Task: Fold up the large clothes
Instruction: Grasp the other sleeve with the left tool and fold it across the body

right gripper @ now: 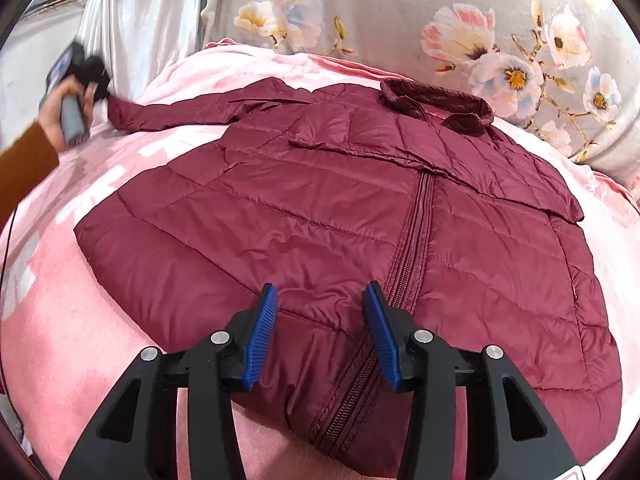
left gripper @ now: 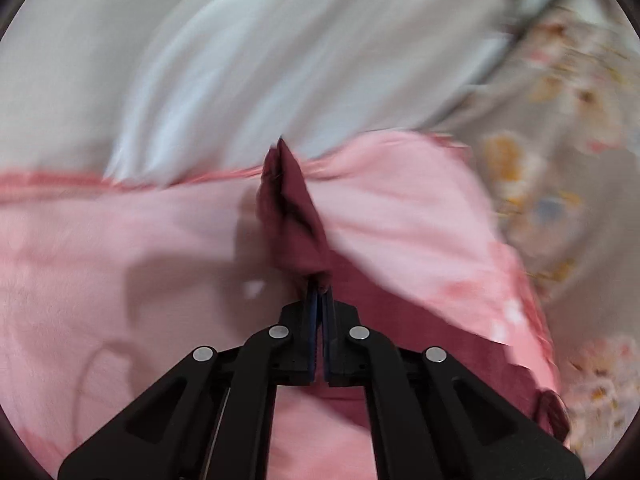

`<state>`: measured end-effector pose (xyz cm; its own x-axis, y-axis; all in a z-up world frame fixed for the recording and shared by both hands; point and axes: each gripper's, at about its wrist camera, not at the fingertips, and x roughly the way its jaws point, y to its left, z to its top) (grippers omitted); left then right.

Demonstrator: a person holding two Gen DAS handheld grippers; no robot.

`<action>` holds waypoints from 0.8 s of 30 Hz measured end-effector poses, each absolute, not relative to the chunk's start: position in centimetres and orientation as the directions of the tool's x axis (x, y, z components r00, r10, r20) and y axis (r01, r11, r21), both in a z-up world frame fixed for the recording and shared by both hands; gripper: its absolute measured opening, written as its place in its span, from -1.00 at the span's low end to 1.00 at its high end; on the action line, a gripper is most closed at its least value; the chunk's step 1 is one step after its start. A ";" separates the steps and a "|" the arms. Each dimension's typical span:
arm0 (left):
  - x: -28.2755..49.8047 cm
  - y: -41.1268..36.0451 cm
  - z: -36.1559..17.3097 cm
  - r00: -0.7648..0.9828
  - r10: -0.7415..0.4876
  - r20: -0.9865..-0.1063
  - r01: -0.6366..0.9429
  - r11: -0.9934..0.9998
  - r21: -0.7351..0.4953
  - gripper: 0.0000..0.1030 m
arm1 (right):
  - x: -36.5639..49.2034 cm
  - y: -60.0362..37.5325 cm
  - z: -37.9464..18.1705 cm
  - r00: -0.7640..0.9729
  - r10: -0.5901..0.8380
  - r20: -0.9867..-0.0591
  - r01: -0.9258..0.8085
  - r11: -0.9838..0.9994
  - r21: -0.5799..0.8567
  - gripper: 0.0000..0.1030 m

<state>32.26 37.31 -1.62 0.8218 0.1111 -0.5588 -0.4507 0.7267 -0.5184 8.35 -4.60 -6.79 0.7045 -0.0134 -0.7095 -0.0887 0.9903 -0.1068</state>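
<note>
Under the right tool (right gripper: 320, 312), maroon jacket (right gripper: 320, 216) on pink blanket (right gripper: 80, 320).

Soft, even indoor light, one view sharp and one smeared.

The left wrist view streaks with motion blur across the pink blanket (left gripper: 120, 260) and pale curtain (left gripper: 200, 60), a soft shadow lying left of the gripped fabric; the right wrist view is crisp, the maroon jacket (right gripper: 320, 208) catching faint sheen, both pictures bowed by fisheye and dark at the corners.

Motion blur smears the left wrist view's pink blanket (left gripper: 120, 248) and white curtain (left gripper: 240, 60), while the maroon jacket (right gripper: 320, 208) runs off the right wrist view's bottom edge.
</note>
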 end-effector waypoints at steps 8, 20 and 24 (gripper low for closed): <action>31.1 17.1 11.2 0.925 -0.168 -0.342 0.000 0.898 -0.441 -1.00 | 8.3 -5.0 -6.6 0.710 0.001 -0.704 -0.085 0.993 -0.084 -0.13; 28.1 -8.5 7.0 0.752 -0.463 -0.469 0.392 0.886 -0.247 -0.38 | 6.1 -9.3 -5.0 0.749 0.047 -0.661 0.007 0.997 0.078 0.02; 27.2 -5.1 5.0 0.746 -0.472 -0.469 0.360 0.879 -0.312 0.03 | 5.5 -13.2 -2.9 0.769 0.015 -0.639 0.070 0.992 0.107 0.07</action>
<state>27.22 -5.13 5.03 0.7464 -0.4725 -0.4687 0.3605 0.8790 -0.3121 5.53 -13.15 -2.90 0.7691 0.0146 -0.6390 0.0700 0.9918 0.1070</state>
